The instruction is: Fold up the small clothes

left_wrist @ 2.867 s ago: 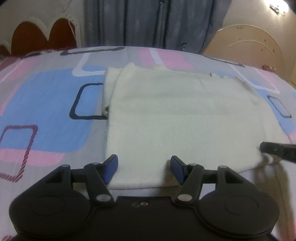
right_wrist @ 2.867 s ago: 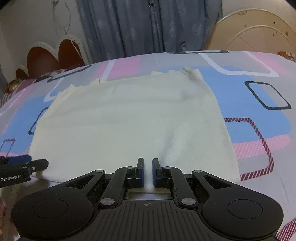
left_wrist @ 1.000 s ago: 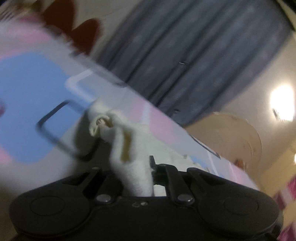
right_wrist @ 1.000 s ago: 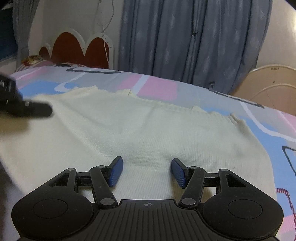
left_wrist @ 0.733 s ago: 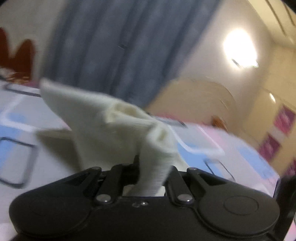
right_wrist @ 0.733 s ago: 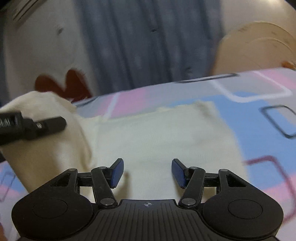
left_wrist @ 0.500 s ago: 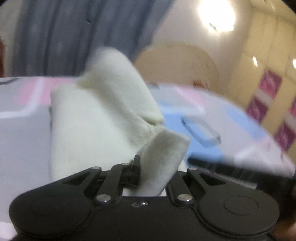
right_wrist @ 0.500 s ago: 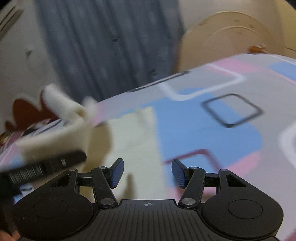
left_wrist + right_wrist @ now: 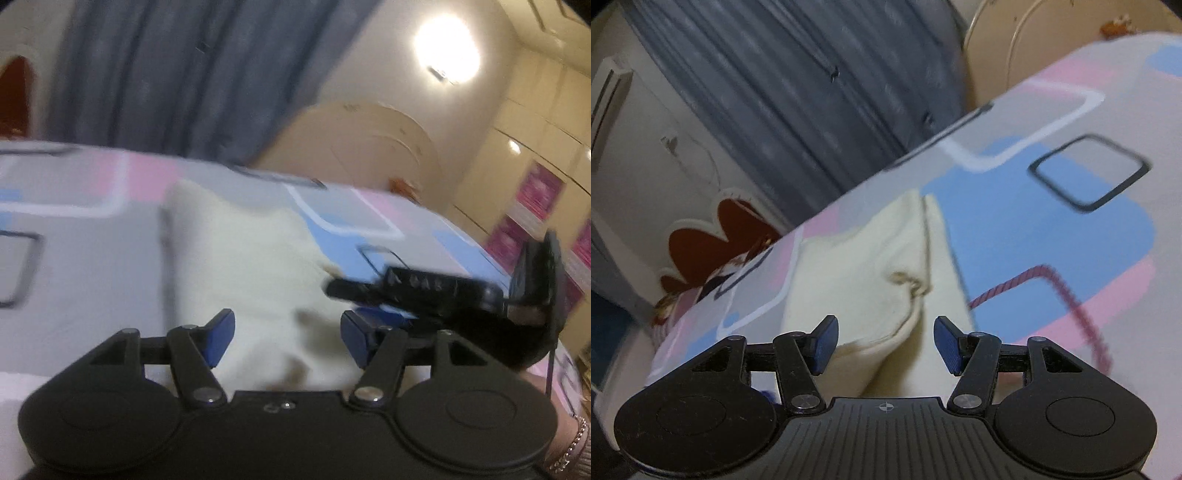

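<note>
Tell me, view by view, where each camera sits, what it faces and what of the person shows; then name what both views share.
Left wrist: sits on the left gripper, looking along its fingers, jaws just opened, over the cream garment; right gripper and a wrist with a bracelet show at right.
Right wrist: sits on the right gripper, rolled, facing the folded garment; no hand shows.
Shared: garment, patterned bedsheet, grey curtain.

garment (image 9: pixel 243 266) on bed (image 9: pixel 74 236), curtain (image 9: pixel 177 74) behind
</note>
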